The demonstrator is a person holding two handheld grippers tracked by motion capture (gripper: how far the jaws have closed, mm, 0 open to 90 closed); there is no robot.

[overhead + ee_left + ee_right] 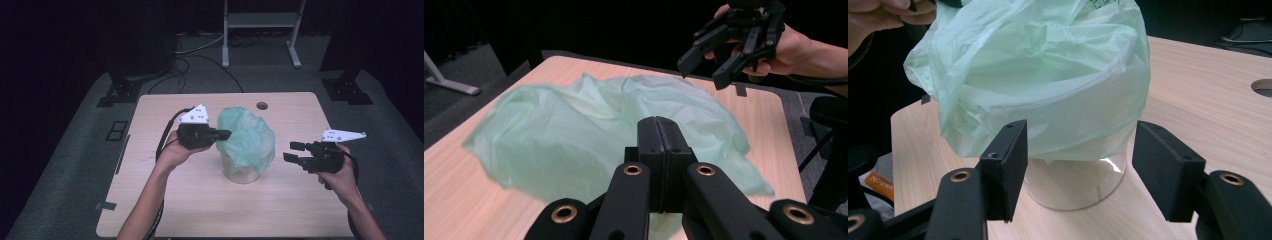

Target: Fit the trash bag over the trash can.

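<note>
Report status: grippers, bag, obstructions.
Left gripper shut at the green bag; grip on film unclear. Right gripper open, off to the side. Bag drapes the clear container. Nothing in the way.

A light wooden bench (165,210) with a round hole (262,105) near its far edge carries, at its middle, a clear container (241,172) draped in a green bag (247,137)

The bag-draped clear container (243,167) stands mid-bench (165,210), the one obstacle there. Bare wood lies open near, far, and at both sides. A round hole (262,106) sits at the far edge.
</note>
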